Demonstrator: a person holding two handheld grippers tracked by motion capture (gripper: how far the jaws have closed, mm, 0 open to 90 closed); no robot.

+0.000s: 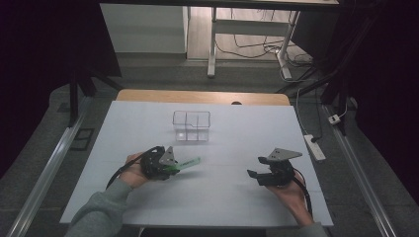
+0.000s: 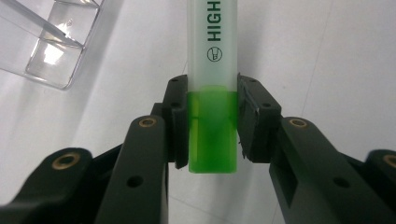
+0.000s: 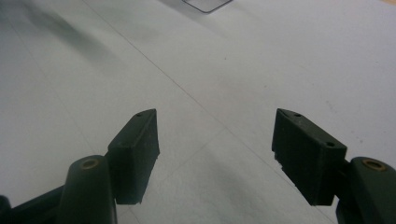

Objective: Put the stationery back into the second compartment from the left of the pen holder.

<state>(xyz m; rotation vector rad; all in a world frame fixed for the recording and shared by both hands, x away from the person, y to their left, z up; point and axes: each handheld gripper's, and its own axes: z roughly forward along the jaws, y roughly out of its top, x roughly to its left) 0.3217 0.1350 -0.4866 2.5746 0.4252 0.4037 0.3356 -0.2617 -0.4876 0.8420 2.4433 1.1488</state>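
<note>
A green highlighter (image 2: 213,84) with a frosted cap and black lettering sits clamped between the jaws of my left gripper (image 2: 212,123), which grip its green body end. In the high view the left gripper (image 1: 170,167) is at the left of the white table and the highlighter (image 1: 188,163) sticks out to the right. A clear plastic divided box (image 1: 191,126) stands beyond it, and its corner (image 2: 51,42) shows at the upper left of the left gripper view. My right gripper (image 3: 215,154) is open over bare table, nothing between its jaws; in the high view the right gripper (image 1: 256,174) is at the right.
The white table surface (image 1: 222,197) lies on a wooden top. A power strip (image 1: 314,147) and cables lie on the floor off the table's right edge. A desk frame (image 1: 212,44) stands farther back.
</note>
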